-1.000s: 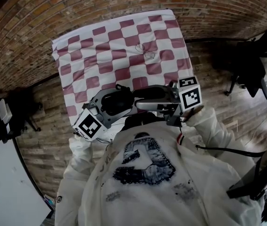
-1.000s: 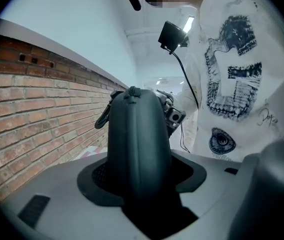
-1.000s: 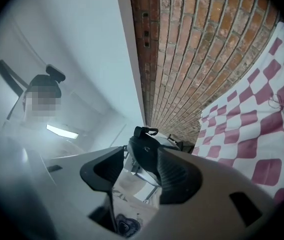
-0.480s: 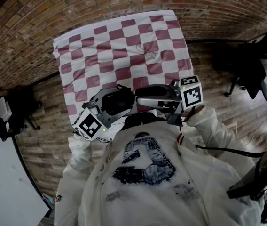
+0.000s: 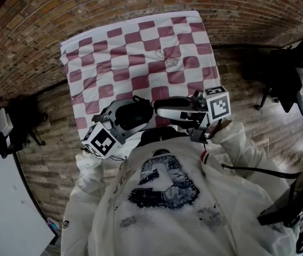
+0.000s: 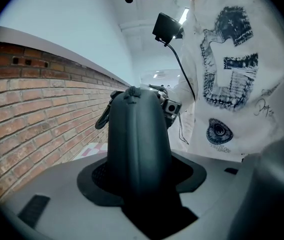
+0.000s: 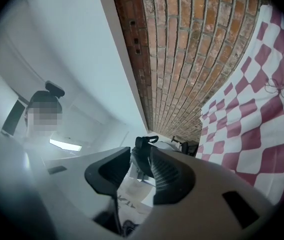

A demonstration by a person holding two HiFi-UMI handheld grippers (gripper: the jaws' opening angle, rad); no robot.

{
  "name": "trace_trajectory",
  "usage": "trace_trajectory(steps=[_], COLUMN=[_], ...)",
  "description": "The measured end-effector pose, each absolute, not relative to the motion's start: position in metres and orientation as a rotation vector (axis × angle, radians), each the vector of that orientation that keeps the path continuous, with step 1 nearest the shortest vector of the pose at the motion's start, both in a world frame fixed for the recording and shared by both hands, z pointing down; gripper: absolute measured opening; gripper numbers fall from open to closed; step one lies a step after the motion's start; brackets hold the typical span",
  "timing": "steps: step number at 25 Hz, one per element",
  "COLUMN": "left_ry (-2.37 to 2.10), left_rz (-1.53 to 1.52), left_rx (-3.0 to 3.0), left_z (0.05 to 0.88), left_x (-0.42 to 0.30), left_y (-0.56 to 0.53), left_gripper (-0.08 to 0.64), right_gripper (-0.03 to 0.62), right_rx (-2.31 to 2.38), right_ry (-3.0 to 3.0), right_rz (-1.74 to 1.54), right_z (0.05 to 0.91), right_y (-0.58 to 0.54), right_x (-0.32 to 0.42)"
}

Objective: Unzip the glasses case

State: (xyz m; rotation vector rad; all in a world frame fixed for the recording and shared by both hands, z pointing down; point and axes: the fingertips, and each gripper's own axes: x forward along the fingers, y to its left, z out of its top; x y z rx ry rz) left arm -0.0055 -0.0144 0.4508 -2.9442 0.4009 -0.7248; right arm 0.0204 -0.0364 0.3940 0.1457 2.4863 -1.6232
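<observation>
The dark grey glasses case (image 5: pixel 132 116) is held up in front of the person's chest, above the near edge of the table. My left gripper (image 5: pixel 136 114) is shut on it; in the left gripper view the case (image 6: pixel 137 134) stands upright between the jaws and fills the middle. My right gripper (image 5: pixel 154 110) reaches in from the right to the case's end. In the right gripper view the black zipper pull (image 7: pixel 143 146) sits between the pads (image 7: pixel 167 171) at their tips. The right gripper's (image 7: pixel 141 165) jaws have just been closing around it, with a narrow gap still showing.
A table with a red and white checked cloth (image 5: pixel 114 63) lies ahead, with a thin wire-framed pair of glasses (image 5: pixel 167 57) on it. Brick wall stands behind the table. Black chairs stand at the left (image 5: pixel 18 124) and right (image 5: pixel 285 71) on the wooden floor.
Both grippers stay at the case in front of the chest. The left gripper's marker cube has tipped slightly.
</observation>
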Motion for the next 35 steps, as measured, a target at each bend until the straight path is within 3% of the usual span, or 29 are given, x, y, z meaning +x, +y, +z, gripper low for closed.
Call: trace_trajectory(steps=[9,19,35], left_ry=[0.405,0.402,0.399], left_rz=[-0.703,-0.727,-0.805], left_rx=[-2.953,-2.945,-2.894], left_z=[0.445,0.448,0.458], left_x=[-0.004,-0.005,-0.01], left_y=[-0.018,-0.017,-0.017], left_gripper=[0.264,0.264,0.264], right_gripper=[0.13,0.049,0.014], right_rx=[0.137,0.109,0.051], right_ry=[2.518,2.564,2.643], right_rz=[-1.649,-1.648,-1.653], right_z=[0.401,0.408,0.419], right_y=[-0.034,-0.033,-0.033], right_x=[0.017,0.017,0.016])
